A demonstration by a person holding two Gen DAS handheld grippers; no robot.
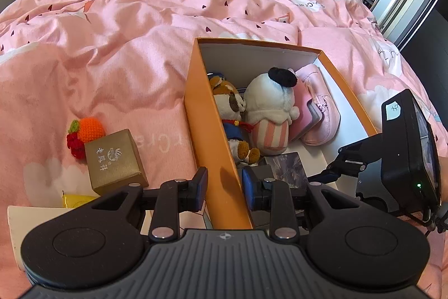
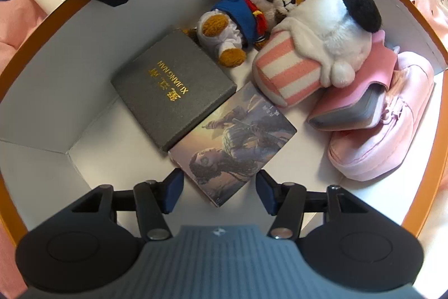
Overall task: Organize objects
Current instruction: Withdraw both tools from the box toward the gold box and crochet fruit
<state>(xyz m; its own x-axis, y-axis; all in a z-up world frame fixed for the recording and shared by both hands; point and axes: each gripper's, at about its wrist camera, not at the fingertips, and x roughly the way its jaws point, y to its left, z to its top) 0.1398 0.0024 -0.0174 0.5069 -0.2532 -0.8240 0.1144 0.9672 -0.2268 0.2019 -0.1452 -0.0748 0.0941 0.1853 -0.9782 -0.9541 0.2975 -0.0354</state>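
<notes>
Left claw (image 1: 224, 188): matte black, ribbed grey housing, blue pads, silver pivot screws. Right claw (image 2: 219, 185): same build; white label, green light.

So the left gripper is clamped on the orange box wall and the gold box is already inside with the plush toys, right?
Not quite. The left gripper does clamp the orange box wall, but the gold box is not inside: the left wrist view shows it lying on the pink bedcover outside the box, beside a crocheted orange toy.
</notes>
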